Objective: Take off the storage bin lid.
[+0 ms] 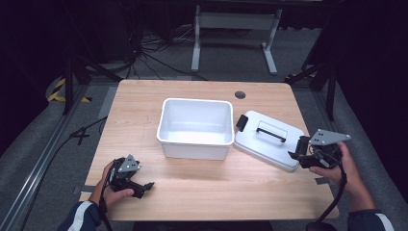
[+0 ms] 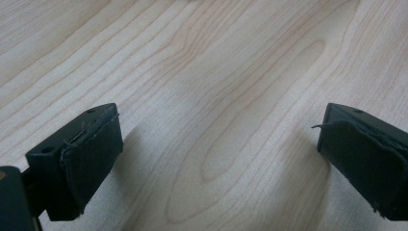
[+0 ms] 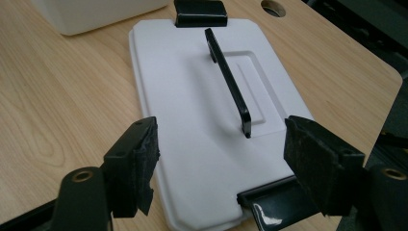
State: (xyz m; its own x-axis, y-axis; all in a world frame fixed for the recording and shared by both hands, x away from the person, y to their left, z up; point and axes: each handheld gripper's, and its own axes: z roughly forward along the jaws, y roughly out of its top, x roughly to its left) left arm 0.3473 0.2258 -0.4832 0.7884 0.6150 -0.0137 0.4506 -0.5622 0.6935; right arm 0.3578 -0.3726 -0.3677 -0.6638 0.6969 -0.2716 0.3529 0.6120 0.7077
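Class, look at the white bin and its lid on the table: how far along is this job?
Done: nothing that shows; the white bin stands open and empty. In hand: open right tongs hover over the lid lying beside it. Left: gripping the lid, seating it. Left tongs rest open on the table.

The high view is lit from above on the wooden table (image 1: 202,192), which stands bright at the centre of the frame, while the surroundings at the top corners and both side edges fall to near black. The white bin (image 1: 195,127) glares softly along its inner floor. The picture is slightly soft and grainy.

In the left gripper view the wood grain is sharp at mid-frame; soft shadows spread beside the dark pads at the lower corners.

In the right gripper view the white lid (image 3: 202,120) is evenly bright, a small highlight glints on the black latch (image 3: 264,209) at the lower edge, and the near pads are a little blurred.
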